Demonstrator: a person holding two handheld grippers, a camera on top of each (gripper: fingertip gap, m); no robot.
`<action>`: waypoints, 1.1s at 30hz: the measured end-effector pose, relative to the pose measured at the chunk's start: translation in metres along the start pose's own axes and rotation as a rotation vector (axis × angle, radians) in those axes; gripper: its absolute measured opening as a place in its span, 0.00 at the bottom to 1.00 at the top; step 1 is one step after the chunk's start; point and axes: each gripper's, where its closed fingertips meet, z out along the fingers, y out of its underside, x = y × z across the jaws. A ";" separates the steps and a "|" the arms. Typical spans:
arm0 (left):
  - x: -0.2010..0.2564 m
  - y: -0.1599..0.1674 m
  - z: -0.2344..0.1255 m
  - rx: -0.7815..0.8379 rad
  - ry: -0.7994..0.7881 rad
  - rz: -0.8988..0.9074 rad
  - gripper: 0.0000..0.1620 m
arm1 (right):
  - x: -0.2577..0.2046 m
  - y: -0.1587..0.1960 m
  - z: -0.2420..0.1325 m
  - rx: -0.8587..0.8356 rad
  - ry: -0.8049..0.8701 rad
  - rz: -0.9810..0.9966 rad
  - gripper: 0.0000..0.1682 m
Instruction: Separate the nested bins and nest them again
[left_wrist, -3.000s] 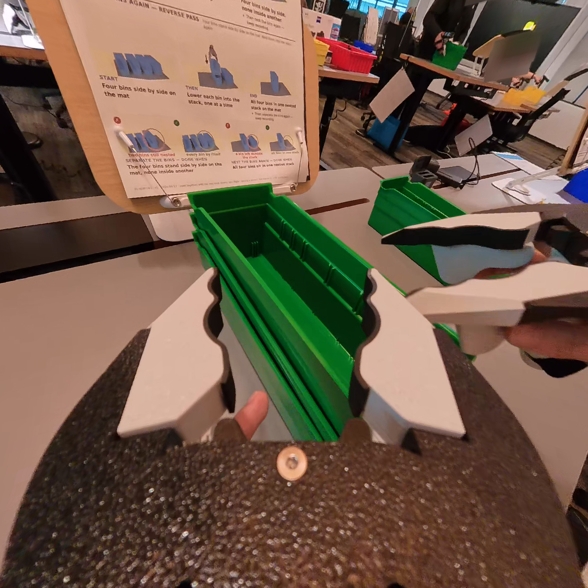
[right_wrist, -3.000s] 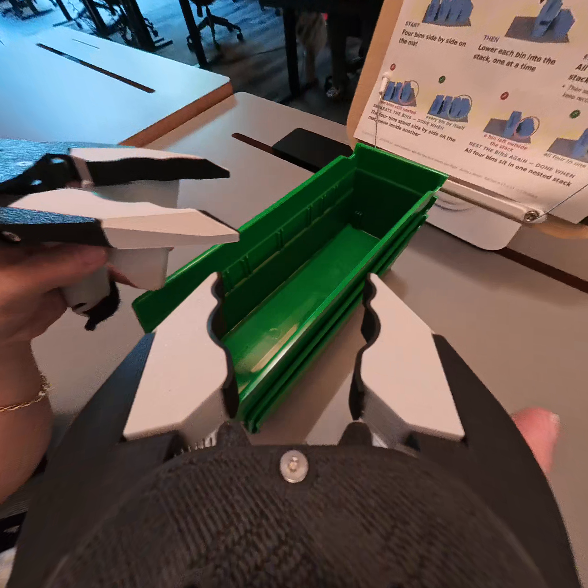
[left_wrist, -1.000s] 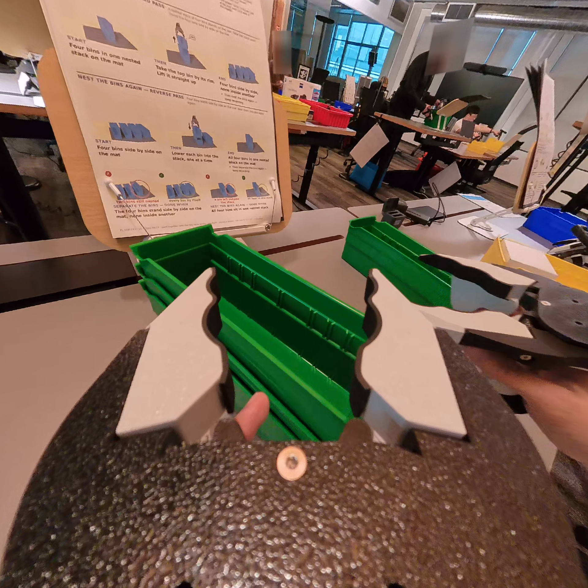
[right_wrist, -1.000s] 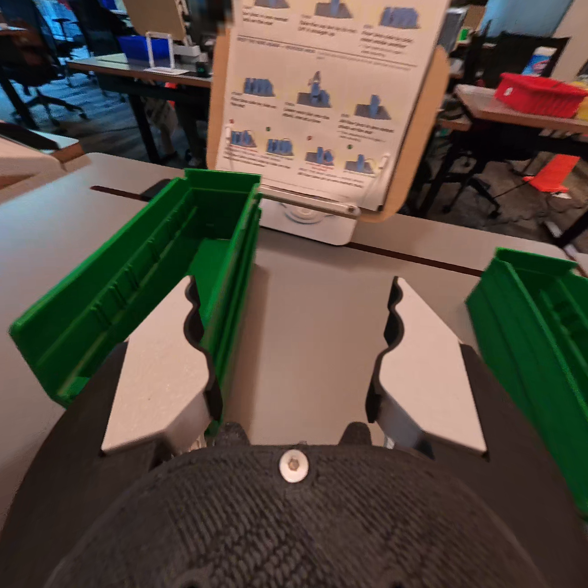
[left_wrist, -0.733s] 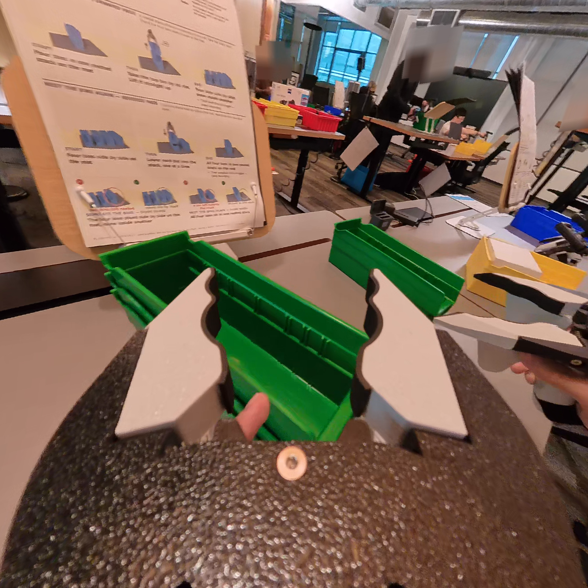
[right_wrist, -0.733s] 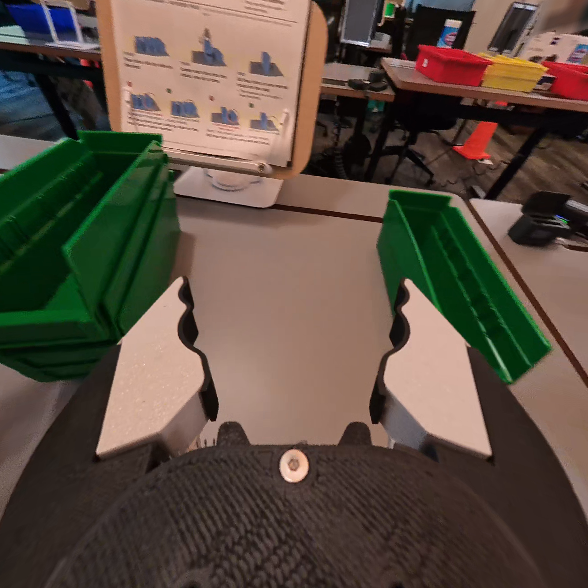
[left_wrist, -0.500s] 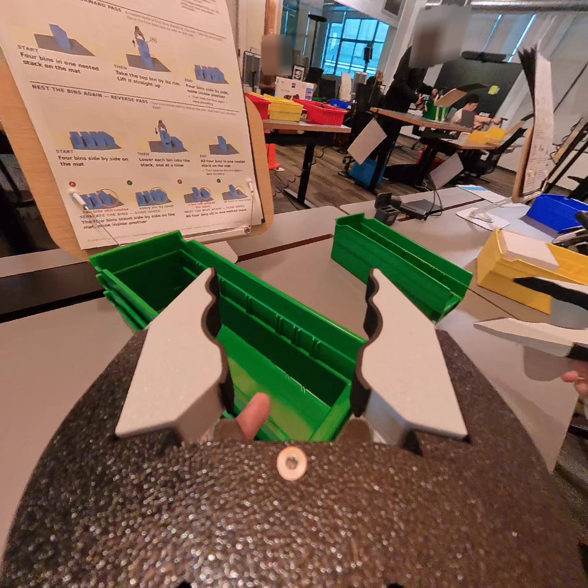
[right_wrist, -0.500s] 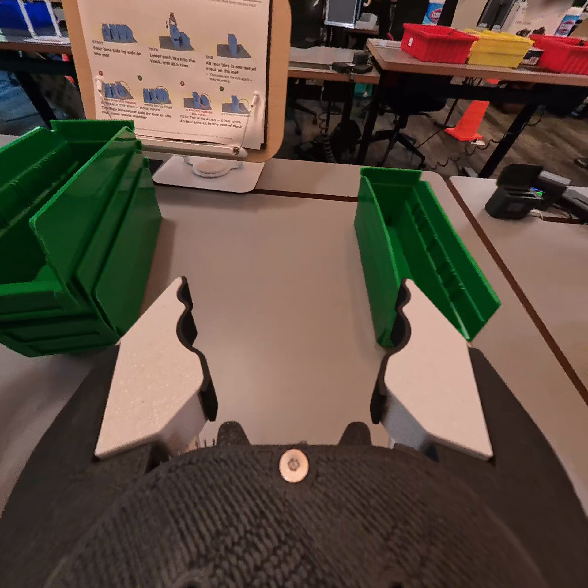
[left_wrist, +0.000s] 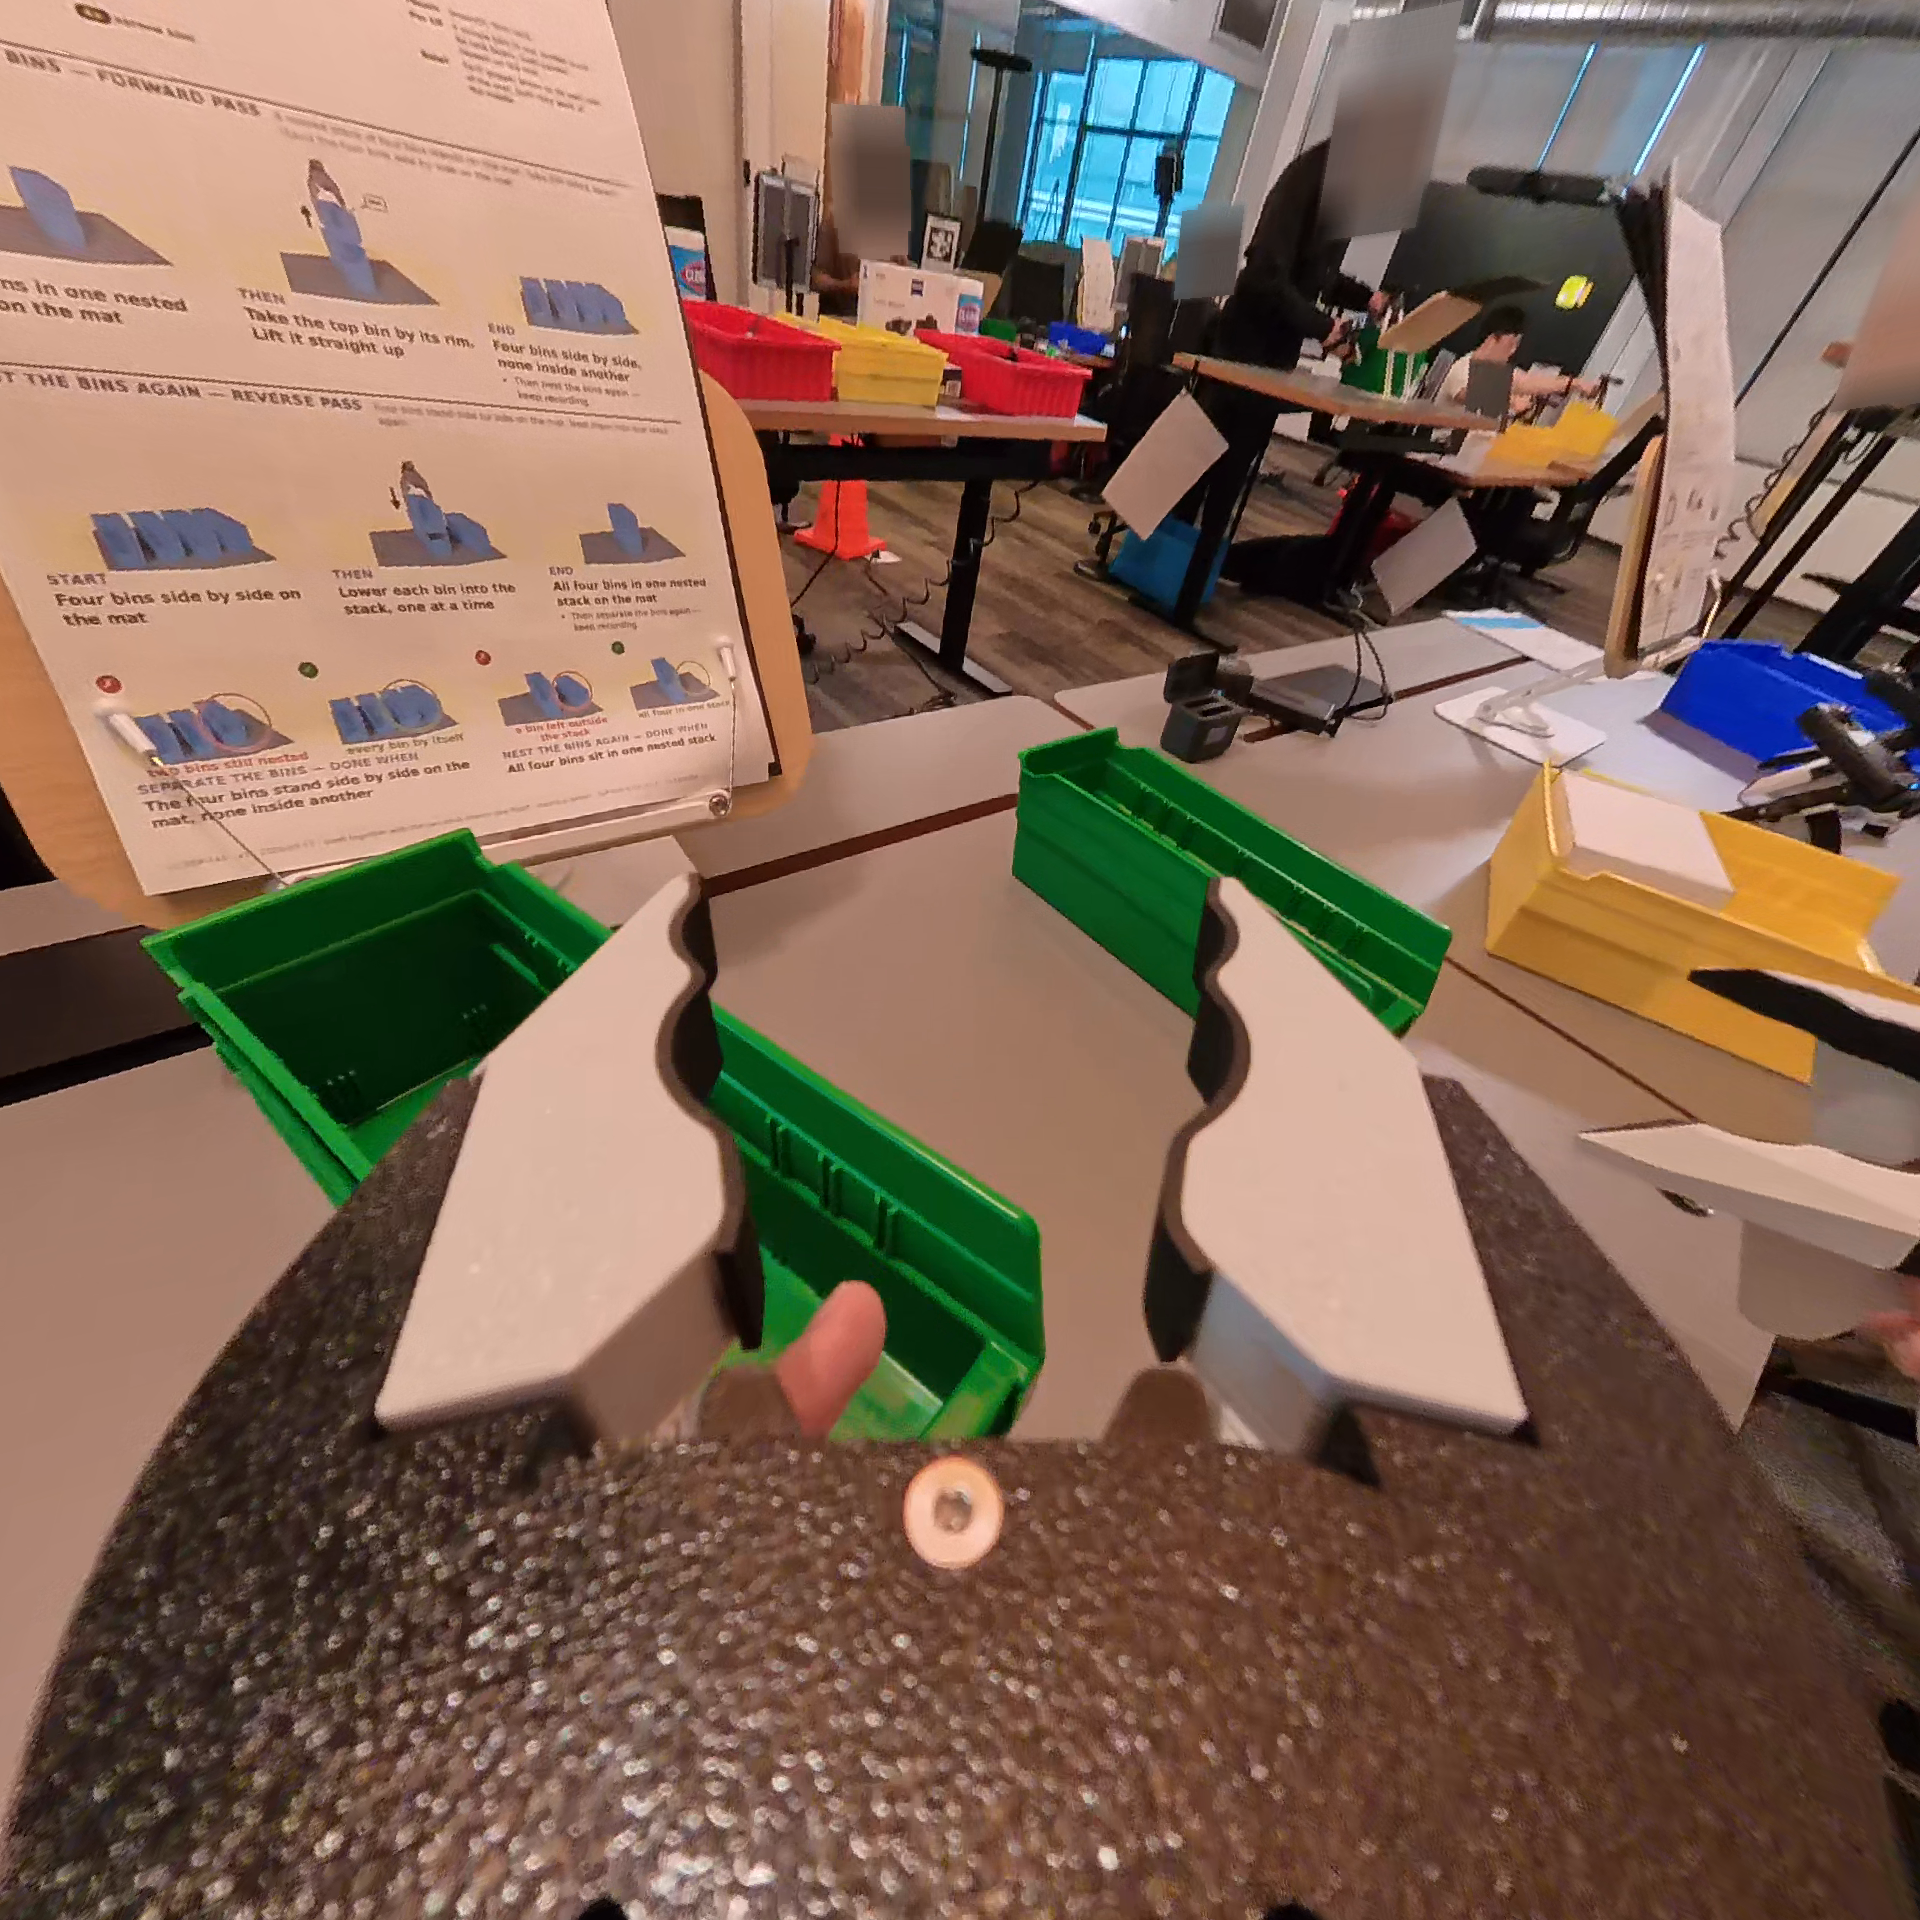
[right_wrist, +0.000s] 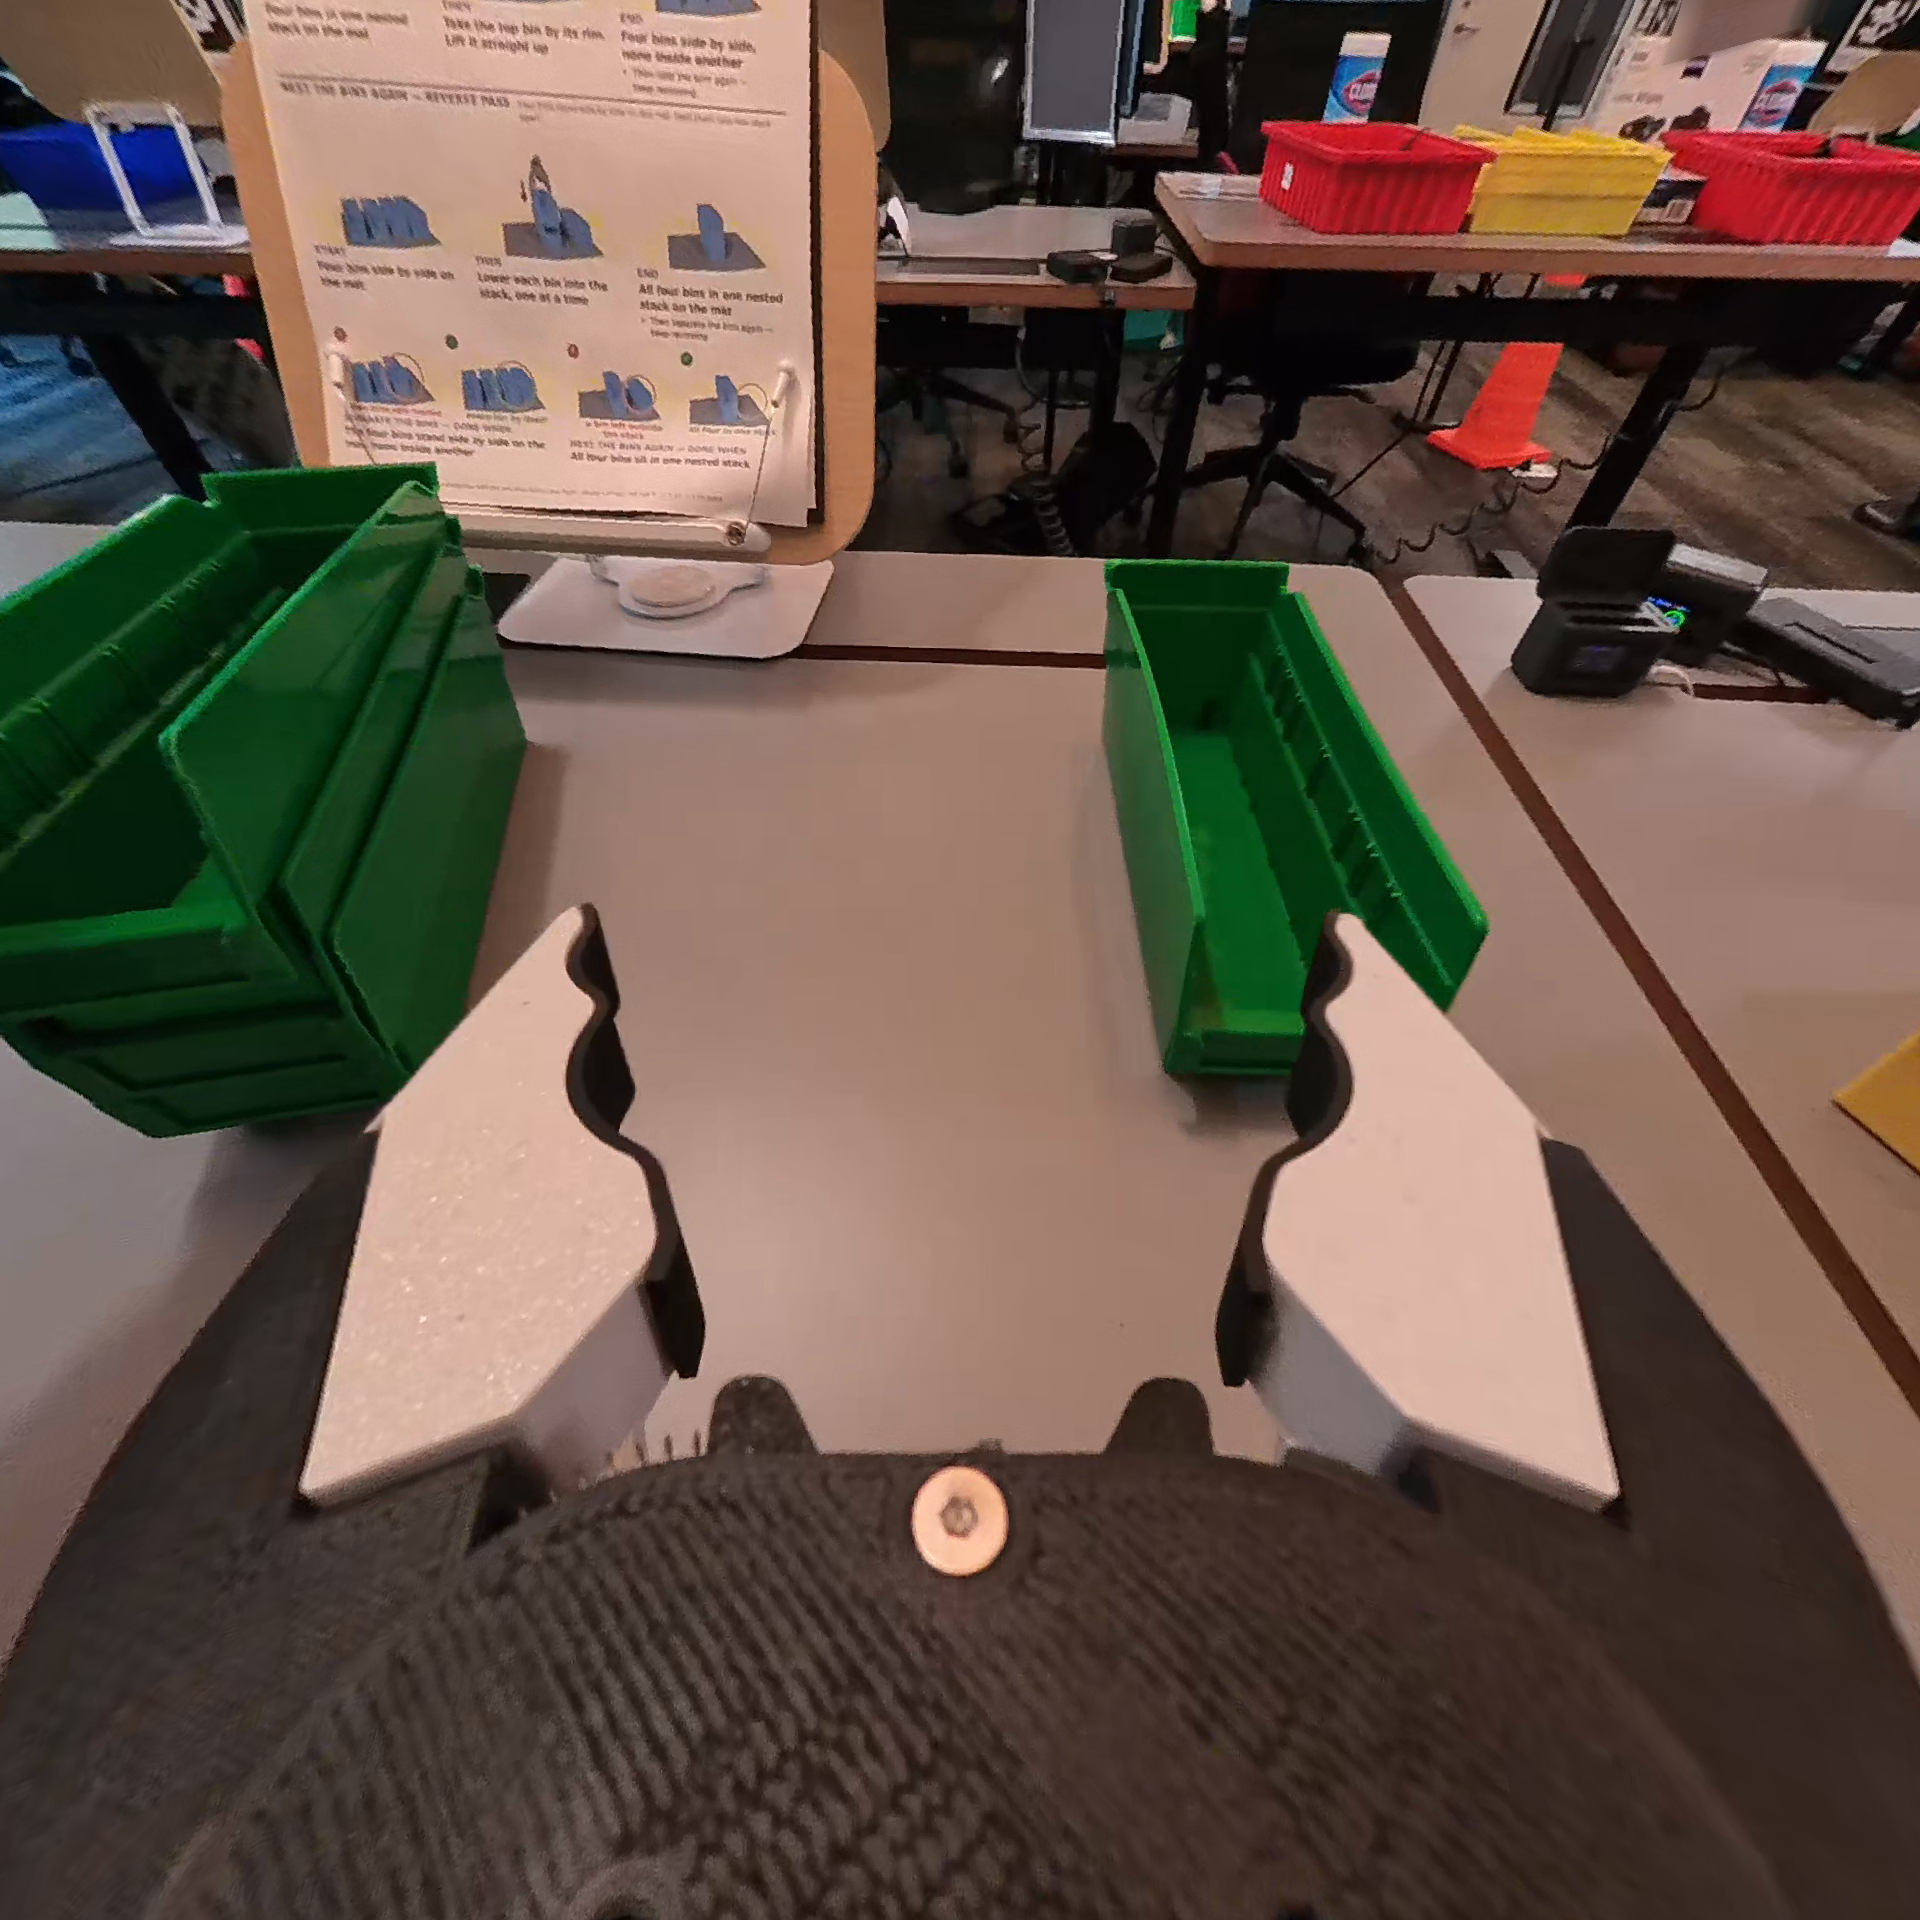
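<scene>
The stack of long green plastic bins (right_wrist: 239, 831) stands on the left part of the grey table (right_wrist: 883, 883), nested one inside another, and in the right wrist view it looks to hold three bins, though the exact number is hard to tell. One single green plastic bin (right_wrist: 1247, 821) stands alone on the right part of the table, well apart from the stack, so I judge that the separating is under way, with one bin taken off and the others not yet. The bare space between them is probably kept for the next bins to stand side by side. The left gripper (left_wrist: 956, 1122) has its jaws wide apart and holds nothing; it hovers over the near right corner of the stack (left_wrist: 831, 1195), and a fingertip (left_wrist: 831, 1361) of the person shows at its base. The right gripper (right_wrist: 961, 1132) also has its jaws wide and empty, and it looks over the bare table between the stack and the single bin. The right gripper shows again at the right edge of the left wrist view (left_wrist: 1766, 1122). Behind the bins a white instruction sheet on a wooden board (right_wrist: 540, 260) stands close to the far end of the stack, which may hinder a lift there. To the right lie yellow bins (left_wrist: 1662, 914) and a small black device (right_wrist: 1610, 623) on the neighbouring table, out of the way.
</scene>
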 end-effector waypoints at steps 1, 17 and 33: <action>0.000 0.000 -0.001 -0.009 -0.001 0.007 0.56 | -0.002 -0.001 0.001 0.005 -0.005 0.008 0.77; -0.023 0.006 -0.005 -0.038 -0.046 0.050 0.56 | -0.027 -0.005 0.034 0.048 -0.099 0.080 0.77; -0.040 0.017 0.010 -0.015 -0.013 0.046 0.56 | 0.093 -0.027 0.033 -0.069 0.167 -0.126 0.82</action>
